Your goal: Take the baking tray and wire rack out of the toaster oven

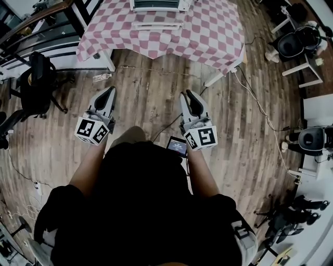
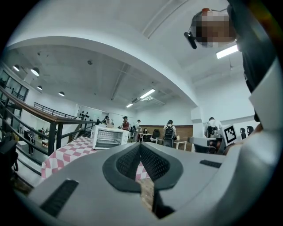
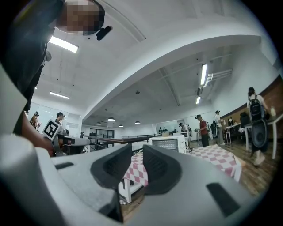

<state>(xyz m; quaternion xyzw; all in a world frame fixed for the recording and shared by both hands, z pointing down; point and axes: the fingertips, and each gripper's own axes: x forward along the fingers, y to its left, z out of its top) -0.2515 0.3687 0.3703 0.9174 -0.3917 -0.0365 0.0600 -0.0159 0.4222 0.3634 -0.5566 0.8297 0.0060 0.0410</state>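
1. Nearest in the head view, the person holds both tools level at waist height and aimed forward. This looks like a carrying posture for an approach, not a reach.
2. The left hand-held gripper (image 2: 140, 148) has its jaws pressed together at the tips, with nothing between them. It needs no opening while there is nothing within reach to take.
3. The right hand-held gripper (image 3: 137, 152) has its jaws spread by a narrow gap. Only floor and cloth show through the gap, so it carries nothing either.
4. Bare wooden floor (image 1: 151, 98) separates both tools from the work, and a cable (image 1: 250, 93) trails across it to the right (worth stepping round, I judge).
5. Beyond the floor stands the bench (image 1: 208, 36) under a pink-and-white checked cloth.
6. The white toaster oven (image 1: 156, 5) sits on the bench with its front facing the person, well apart from both tools. The baking tray and wire rack cannot be made out separately and are presumably inside. I cannot tell whether the door is open.
7. The task looks to be at its start, since nothing has been removed.
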